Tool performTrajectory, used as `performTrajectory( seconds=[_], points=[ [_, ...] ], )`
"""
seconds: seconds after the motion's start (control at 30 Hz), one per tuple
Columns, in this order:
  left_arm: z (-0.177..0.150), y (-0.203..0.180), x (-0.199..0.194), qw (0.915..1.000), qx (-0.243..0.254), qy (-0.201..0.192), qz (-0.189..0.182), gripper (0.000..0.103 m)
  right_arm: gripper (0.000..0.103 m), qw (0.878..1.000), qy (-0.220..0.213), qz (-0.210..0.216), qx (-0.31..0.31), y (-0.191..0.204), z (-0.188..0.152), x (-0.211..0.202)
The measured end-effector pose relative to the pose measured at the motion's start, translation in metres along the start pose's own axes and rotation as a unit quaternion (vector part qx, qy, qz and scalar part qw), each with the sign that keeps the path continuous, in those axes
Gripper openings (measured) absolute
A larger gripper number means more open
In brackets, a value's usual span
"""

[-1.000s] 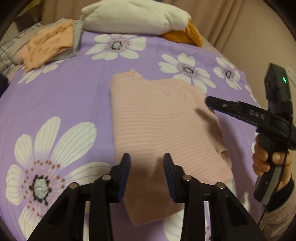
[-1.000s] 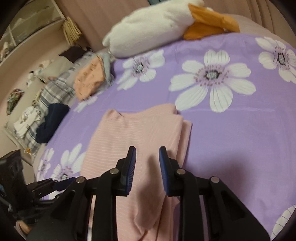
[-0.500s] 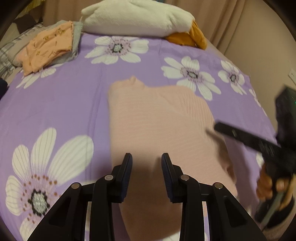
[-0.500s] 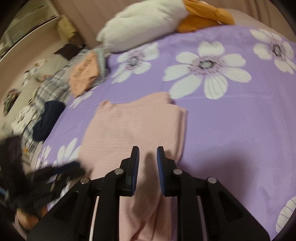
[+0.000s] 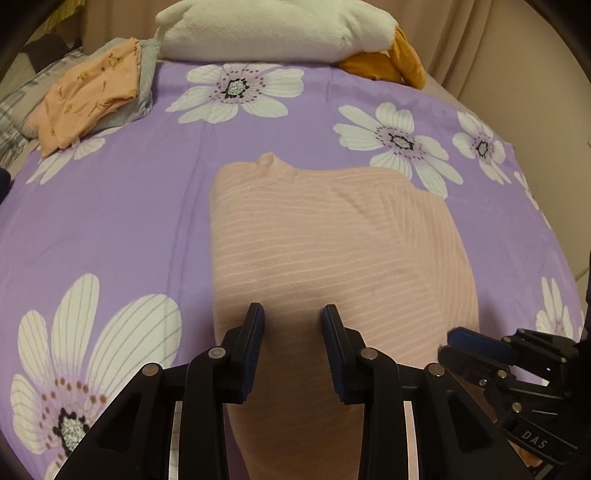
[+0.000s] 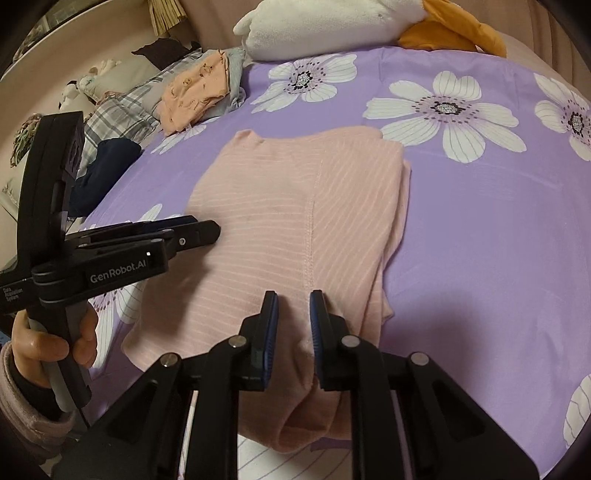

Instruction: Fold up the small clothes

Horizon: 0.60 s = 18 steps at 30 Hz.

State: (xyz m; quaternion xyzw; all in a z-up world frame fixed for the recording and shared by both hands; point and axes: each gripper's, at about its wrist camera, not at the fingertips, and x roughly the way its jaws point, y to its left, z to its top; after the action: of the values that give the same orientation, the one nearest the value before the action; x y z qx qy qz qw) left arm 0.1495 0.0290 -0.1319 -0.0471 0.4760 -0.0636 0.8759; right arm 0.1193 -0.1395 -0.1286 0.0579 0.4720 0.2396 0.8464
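**Left wrist view: both grippers at the near hem of a pink top**

Left wrist camera looks along the left gripper [image 5: 291, 314], whose two blue-padded fingers stand apart with a clear gap, nothing between them, over the near end of the pink striped top [image 5: 325, 236]. That top lies partly folded on the purple flowered bedspread [image 5: 110, 221], neckline towards 12 o'clock, a sleeve laid along its 3 o'clock side. At 4 o'clock the right gripper [image 5: 476, 341] comes in low beside the garment.

From the right wrist camera, the right gripper [image 6: 291, 306] has its fingers set narrow but not closed, poised above the top [image 6: 280, 206] near a seam; whether they touch the cloth I cannot tell. The left gripper [image 6: 207, 232] reaches in from 9 o'clock, held by a hand [image 6: 44, 343].

At 11 o'clock sits a folded peach garment [image 5: 88, 92] on a grey one [image 5: 146, 79]; a white plush toy [image 5: 277, 29] lies at 12.
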Motion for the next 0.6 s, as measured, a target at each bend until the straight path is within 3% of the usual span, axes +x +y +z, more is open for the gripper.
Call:
performTrajectory(
  seconds=[0.37,0.6],
  points=[
    [-0.031,-0.008,-0.023,1.0,0.004,-0.002,-0.005,0.033,0.02,1.0,-0.004,0.023,0.0,0.01,-0.019,-0.016],
    [-0.047,-0.015,-0.031,0.9997,0.019,-0.009,0.013,0.033,0.018,1.0,0.011,0.003,-0.004,0.015,-0.026,-0.011]
  ],
)
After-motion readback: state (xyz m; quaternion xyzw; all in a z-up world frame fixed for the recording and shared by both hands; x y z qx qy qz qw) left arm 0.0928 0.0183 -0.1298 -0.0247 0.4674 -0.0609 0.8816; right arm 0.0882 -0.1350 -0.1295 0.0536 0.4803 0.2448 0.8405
